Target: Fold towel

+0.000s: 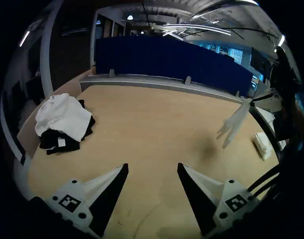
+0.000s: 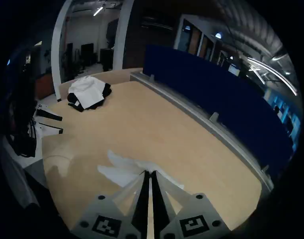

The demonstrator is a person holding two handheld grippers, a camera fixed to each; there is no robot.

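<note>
A white towel [image 1: 232,125] hangs in the air over the right side of the wooden table [image 1: 152,123], pinched at its top by my right gripper [image 1: 250,102]. In the right gripper view the right gripper [image 2: 150,175] has its fingers pressed together on the towel [image 2: 122,167], which fans out below the tips. My left gripper [image 1: 152,170] stands open low over the near table edge, with nothing between its fingers. The right gripper view also shows the left gripper [image 2: 62,124] at the far left, open, beside a person's dark figure [image 2: 20,119].
A pile of white and black cloths [image 1: 64,119] lies at the table's left end, also visible as the pile [image 2: 88,93]. A folded white cloth [image 1: 263,145] sits at the right edge. A blue divider [image 1: 172,59] runs along the back.
</note>
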